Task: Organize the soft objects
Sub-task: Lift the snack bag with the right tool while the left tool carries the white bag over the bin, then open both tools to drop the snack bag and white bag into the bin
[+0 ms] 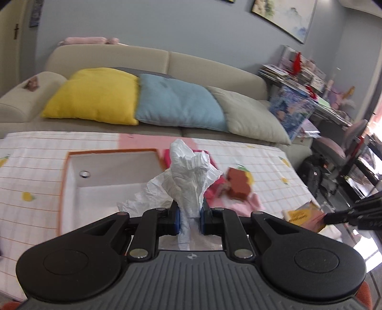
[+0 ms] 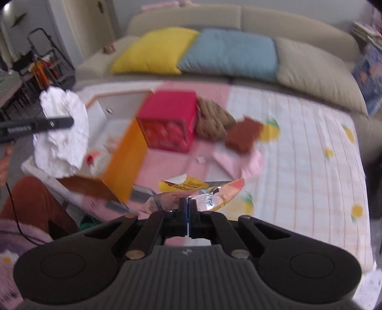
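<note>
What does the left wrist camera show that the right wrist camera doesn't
Only the left wrist view shows the left gripper pinching the white tissue from behind, and the framed picture. Only the right wrist view shows the right gripper shut on the foil packet, the red box and the brown rope. Both show the sofa's yellow cushion, blue cushion and the storage bin.

The room is bright with soft daylight — strongest at the right edge of the left wrist view, where a window (image 1: pixel 376 133) glows white. Both views bend at the edges and go dark in the corners. The right wrist view is smeared and blurry — the pillows (image 2: pixel 229 53) look fuzzy.
</note>
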`<control>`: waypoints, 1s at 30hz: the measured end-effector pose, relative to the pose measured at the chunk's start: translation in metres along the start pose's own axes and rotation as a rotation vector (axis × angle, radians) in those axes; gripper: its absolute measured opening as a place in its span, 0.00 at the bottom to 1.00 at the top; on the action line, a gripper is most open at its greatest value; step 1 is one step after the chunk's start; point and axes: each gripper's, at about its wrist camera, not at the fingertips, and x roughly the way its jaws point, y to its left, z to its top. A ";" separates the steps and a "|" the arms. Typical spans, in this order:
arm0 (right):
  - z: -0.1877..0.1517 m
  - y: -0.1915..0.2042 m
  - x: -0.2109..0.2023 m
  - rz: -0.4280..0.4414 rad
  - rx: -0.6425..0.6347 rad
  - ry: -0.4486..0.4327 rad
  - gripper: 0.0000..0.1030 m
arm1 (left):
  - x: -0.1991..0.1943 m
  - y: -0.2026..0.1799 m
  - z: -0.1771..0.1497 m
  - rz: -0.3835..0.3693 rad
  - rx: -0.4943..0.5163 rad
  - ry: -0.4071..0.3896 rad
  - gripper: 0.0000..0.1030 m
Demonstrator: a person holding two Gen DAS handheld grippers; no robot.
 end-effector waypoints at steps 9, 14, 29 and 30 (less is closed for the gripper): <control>0.086 0.067 0.058 0.162 -0.081 -0.142 0.00 | 0.020 0.063 0.028 0.095 -0.002 0.029 0.16; 0.122 0.107 0.130 0.169 -0.164 -0.127 0.00 | 0.068 0.079 0.030 0.129 0.071 0.132 0.16; 0.138 0.138 0.271 0.127 -0.530 -0.004 0.00 | 0.143 0.103 0.021 0.114 0.143 0.299 0.16; 0.138 0.138 0.275 0.128 -0.545 0.003 0.00 | 0.145 0.104 0.021 0.113 0.147 0.307 0.16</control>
